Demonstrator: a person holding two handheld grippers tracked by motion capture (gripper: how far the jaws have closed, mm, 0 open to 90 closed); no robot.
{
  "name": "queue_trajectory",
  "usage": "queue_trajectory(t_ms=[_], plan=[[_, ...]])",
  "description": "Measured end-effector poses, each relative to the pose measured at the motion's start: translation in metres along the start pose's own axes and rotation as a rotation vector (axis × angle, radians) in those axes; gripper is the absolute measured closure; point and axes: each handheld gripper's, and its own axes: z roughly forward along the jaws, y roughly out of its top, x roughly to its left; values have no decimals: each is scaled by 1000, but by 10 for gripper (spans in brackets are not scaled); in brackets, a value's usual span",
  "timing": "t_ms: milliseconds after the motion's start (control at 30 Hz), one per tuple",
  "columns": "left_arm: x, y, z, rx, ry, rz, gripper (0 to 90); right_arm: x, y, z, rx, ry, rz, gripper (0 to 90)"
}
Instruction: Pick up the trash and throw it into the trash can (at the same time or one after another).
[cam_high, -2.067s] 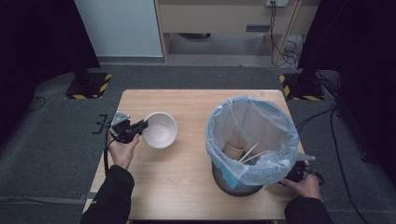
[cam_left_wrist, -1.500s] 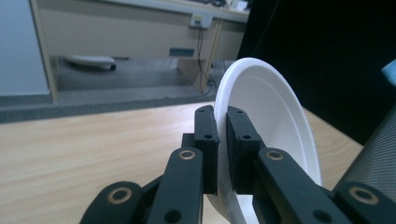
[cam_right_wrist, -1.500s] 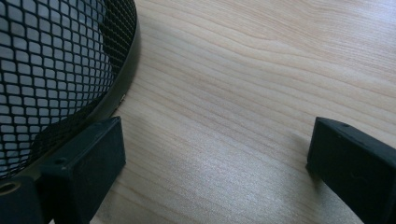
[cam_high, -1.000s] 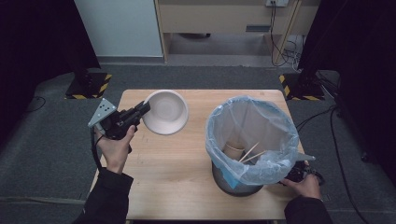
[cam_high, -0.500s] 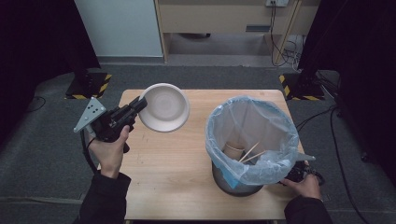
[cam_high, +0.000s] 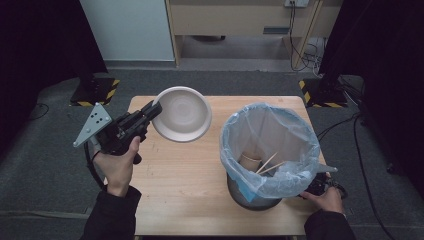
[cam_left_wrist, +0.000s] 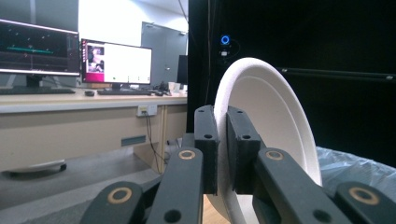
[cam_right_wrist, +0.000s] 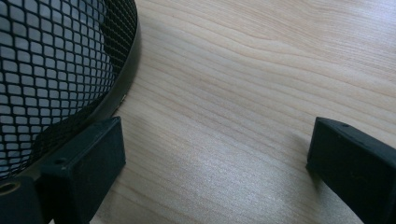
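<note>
A white bowl (cam_high: 182, 114) hangs tilted above the far left part of the wooden table (cam_high: 185, 180), its inside turned up toward the high view. My left gripper (cam_high: 155, 108) is shut on the bowl's left rim. In the left gripper view the two pads (cam_left_wrist: 205, 140) pinch the rim of the bowl (cam_left_wrist: 275, 107), which stands on edge. A black mesh bin (cam_high: 252, 197) lined with a pale blue bag (cam_high: 270, 135) stands at the right. My right gripper (cam_high: 320, 187) rests open on the table by the bin's base, and the mesh bin (cam_right_wrist: 56, 60) lies beside its left finger (cam_right_wrist: 88, 163).
Inside the bag lie a paper cup (cam_high: 250, 161) and wooden sticks (cam_high: 270, 162). Bare wood (cam_right_wrist: 233, 70) spreads between the right jaws. Beyond the table's far edge stand a white panel (cam_high: 127, 27) and a wooden cabinet (cam_high: 240, 17). Desks with monitors (cam_left_wrist: 116, 63) appear in the left gripper view.
The left hand has lifted the bowl off the table and raised it higher, tipping its inside toward the high camera. The right hand and the bin have stayed put.
</note>
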Motion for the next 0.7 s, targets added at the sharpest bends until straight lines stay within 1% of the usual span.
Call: queue_trajectory(t_ms=[67, 100, 133, 167, 267, 333, 400, 433, 633, 700], plan=[[-3, 6, 3, -8, -11, 4, 837, 0, 0, 0, -1, -4, 0, 44], [-3, 6, 3, -8, -11, 4, 837, 0, 0, 0, -1, -4, 0, 44], [-7, 11, 5, -19, -18, 9, 837, 0, 0, 0, -3, -3, -2, 44], [-7, 11, 5, -19, -18, 9, 837, 0, 0, 0, -3, -3, -2, 44], [-14, 19, 12, -30, -35, 20, 837, 0, 0, 0, -3, -3, -2, 43], [-16, 20, 14, -30, -39, 22, 837, 0, 0, 0, -1, -2, -2, 43], [-21, 23, 22, -24, -56, 27, 837, 1, 0, 0, -2, 0, -3, 43], [-21, 23, 22, -24, -56, 27, 837, 1, 0, 0, -2, 0, -3, 43], [-28, 25, 35, -32, -83, 21, 837, 1, 0, 0, -1, -1, -3, 43], [-32, 25, 41, -26, -94, 24, 837, 1, 0, 0, -2, 0, -4, 43]])
